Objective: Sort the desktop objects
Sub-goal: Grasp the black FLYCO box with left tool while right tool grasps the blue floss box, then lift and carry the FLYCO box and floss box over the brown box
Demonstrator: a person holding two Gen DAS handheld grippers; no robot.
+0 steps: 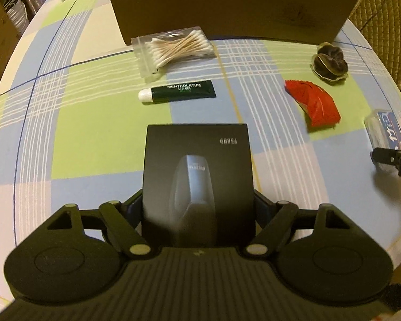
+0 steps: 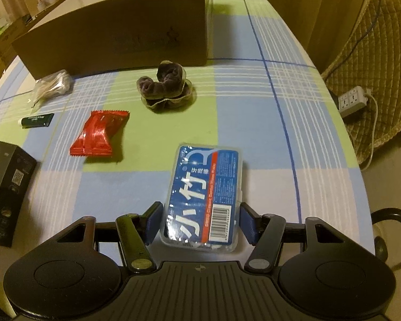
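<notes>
Left gripper (image 1: 197, 208) clamps my matte black cardboard box (image 1: 197, 171); right gripper (image 2: 199, 220) straddles the blue-labelled clear plastic case (image 2: 204, 190), contact unclear, so it may slip.

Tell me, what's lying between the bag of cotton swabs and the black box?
A green lip gel tube lies between the swab bag and black box, clearest in the left wrist view.

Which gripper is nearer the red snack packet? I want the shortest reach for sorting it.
Right, though not by much. The red snack packet lies ahead-left of the right gripper, with the left gripper farther off on its other side, both jaws already around boxes.
</notes>
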